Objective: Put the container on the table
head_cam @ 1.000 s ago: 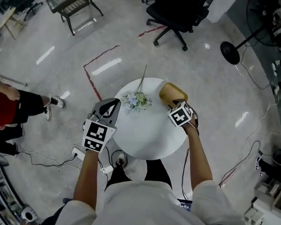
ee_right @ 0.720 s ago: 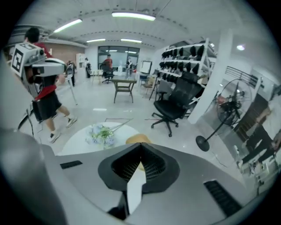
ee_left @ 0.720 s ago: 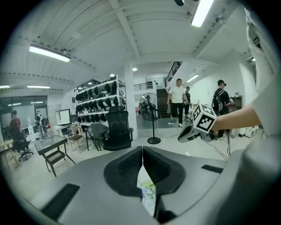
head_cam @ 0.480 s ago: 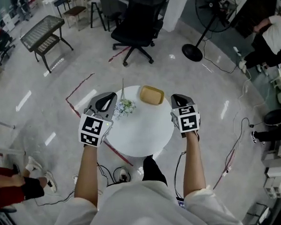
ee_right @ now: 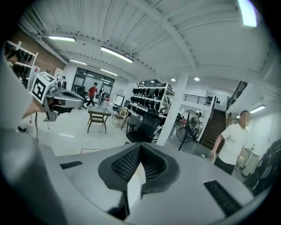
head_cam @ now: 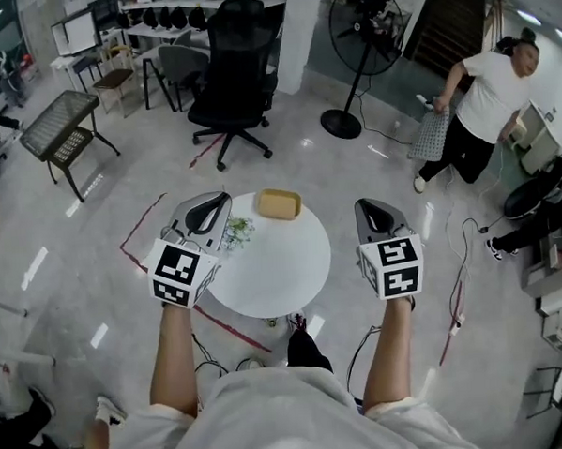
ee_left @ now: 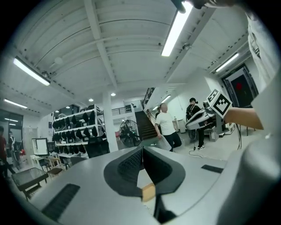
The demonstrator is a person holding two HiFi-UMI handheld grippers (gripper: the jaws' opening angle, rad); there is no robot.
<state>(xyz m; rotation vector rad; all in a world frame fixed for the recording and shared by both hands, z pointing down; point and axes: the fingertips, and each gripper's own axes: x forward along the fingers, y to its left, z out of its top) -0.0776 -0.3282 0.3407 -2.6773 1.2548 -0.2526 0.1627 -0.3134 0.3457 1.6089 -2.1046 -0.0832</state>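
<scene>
You've let go of the container [head_cam: 279,204]. It now sits on its own at the far side of the tabletop [head_cam: 274,264], just beside the flowers [head_cam: 234,233]. Your right tongs [head_cam: 374,207] have closed on nothing and lifted clear. Your left tongs [head_cam: 208,204] are up too, closed and empty. The placing looks done.

Left gripper [head_cam: 206,208], right gripper [head_cam: 373,214]: both closed, empty; arms extended forward.
</scene>
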